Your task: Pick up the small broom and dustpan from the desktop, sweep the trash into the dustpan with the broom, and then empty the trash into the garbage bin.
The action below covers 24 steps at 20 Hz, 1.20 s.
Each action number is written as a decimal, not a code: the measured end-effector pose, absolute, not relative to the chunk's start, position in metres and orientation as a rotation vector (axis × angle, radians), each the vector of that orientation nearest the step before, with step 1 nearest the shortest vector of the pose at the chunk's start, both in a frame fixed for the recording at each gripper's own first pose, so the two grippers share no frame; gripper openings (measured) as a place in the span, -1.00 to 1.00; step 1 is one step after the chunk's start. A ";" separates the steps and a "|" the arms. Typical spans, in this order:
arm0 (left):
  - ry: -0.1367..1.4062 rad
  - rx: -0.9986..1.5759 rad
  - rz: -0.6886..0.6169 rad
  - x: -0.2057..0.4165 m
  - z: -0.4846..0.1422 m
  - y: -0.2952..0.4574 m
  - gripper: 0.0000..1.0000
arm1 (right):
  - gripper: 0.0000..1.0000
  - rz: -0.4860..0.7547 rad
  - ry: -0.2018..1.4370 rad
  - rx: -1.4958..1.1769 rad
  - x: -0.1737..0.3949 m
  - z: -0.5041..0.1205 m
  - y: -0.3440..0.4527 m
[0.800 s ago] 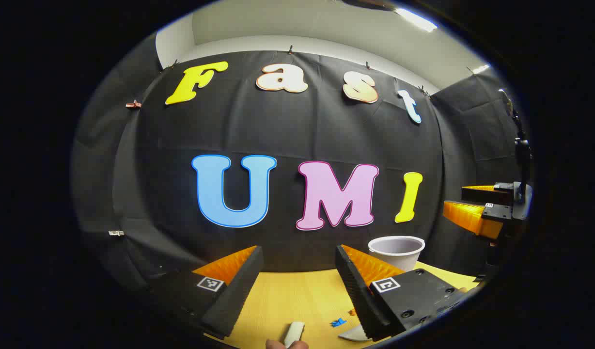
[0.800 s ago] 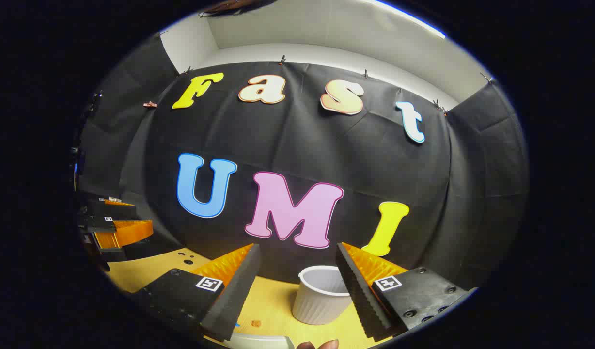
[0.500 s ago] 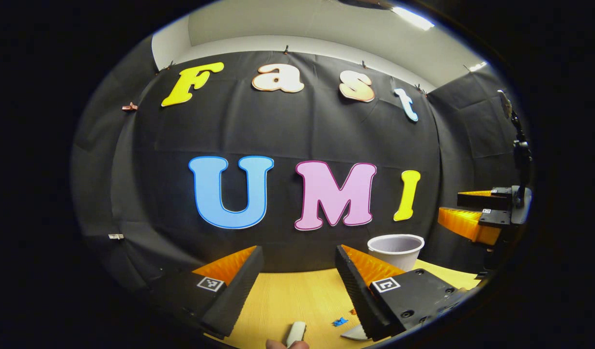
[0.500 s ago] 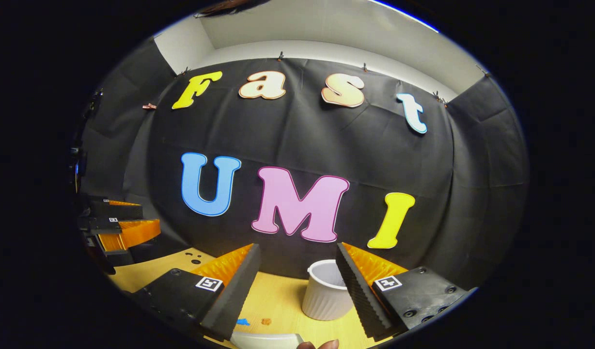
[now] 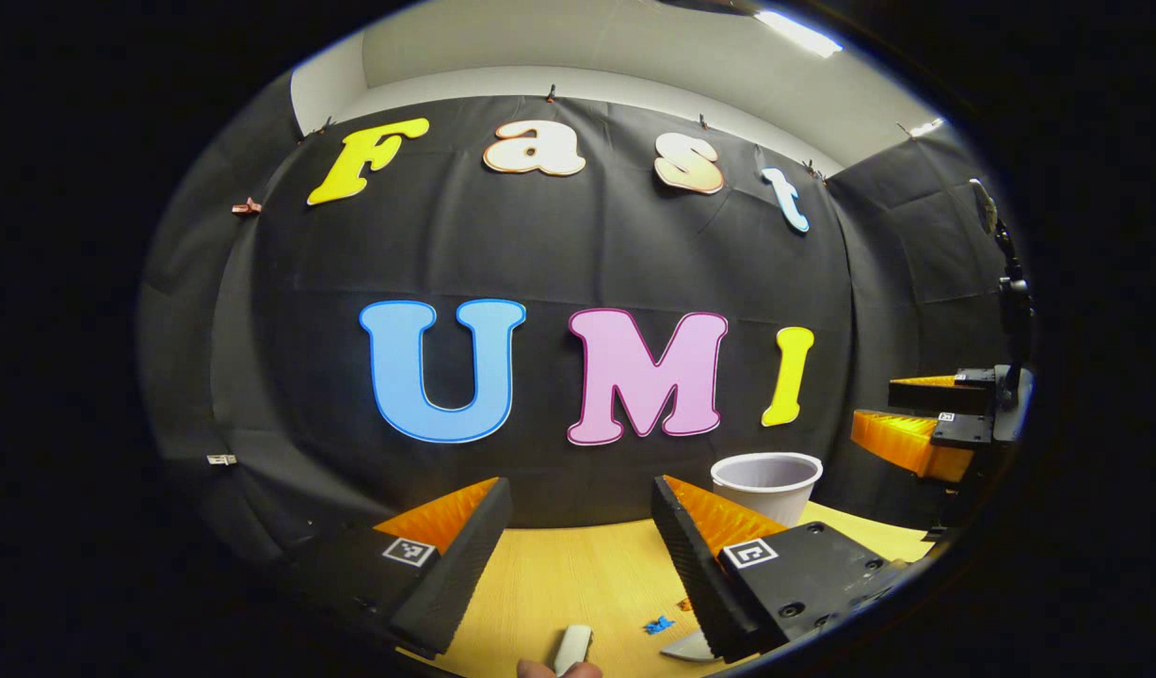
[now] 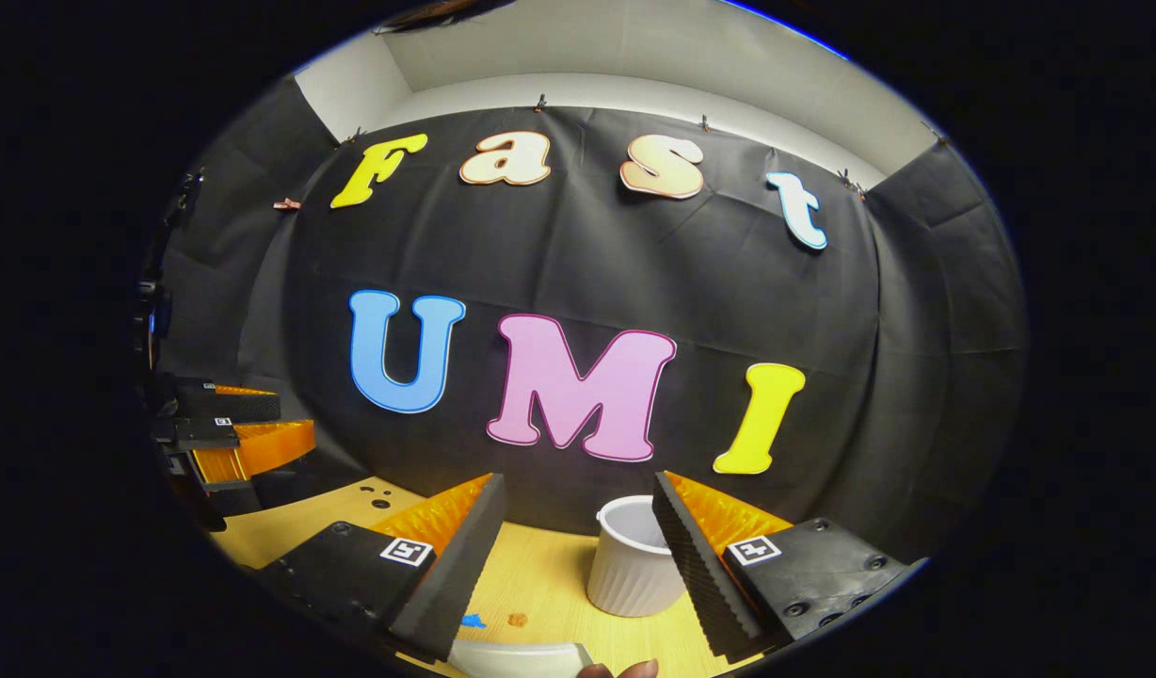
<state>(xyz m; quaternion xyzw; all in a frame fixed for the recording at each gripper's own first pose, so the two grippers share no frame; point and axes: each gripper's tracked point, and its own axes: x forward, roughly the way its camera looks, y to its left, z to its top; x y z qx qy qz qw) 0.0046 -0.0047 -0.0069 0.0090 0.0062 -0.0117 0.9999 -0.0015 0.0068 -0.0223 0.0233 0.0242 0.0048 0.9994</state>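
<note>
Looking along the left tool (image 5: 578,556), its two fingers stand wide apart above a light wooden surface (image 5: 559,584) and hold nothing. A small white handle end (image 5: 573,648) lies low between them; I cannot tell if it is the broom. Bits of blue and orange trash (image 5: 660,622) sit on the wood just beside the right finger, next to a pale flat edge (image 5: 683,648). The white bin (image 5: 766,488) stands at the back near the black cloth wall (image 5: 540,245). The right tool (image 6: 578,556) is wide too and grips nothing. Its view shows the ribbed bin, upright, blue and orange trash, and a white curved rim (image 6: 517,656), maybe the dustpan. Above the cloth the room is pale, with a ceiling light (image 5: 797,33).
</note>
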 end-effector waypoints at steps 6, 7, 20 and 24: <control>0.036 0.026 -0.020 0.003 -0.018 0.002 0.91 | 0.95 0.215 0.351 0.026 -0.038 -0.094 0.034; 0.042 0.024 -0.017 0.002 -0.021 0.004 0.91 | 0.95 0.248 0.453 0.011 -0.054 -0.121 0.035; 0.111 0.040 0.004 -0.009 -0.051 0.020 0.91 | 0.84 0.387 1.184 -0.079 -0.174 -0.391 0.059; 0.119 0.047 0.011 -0.014 -0.053 0.025 0.91 | 0.71 0.360 1.277 -0.042 -0.172 -0.429 0.063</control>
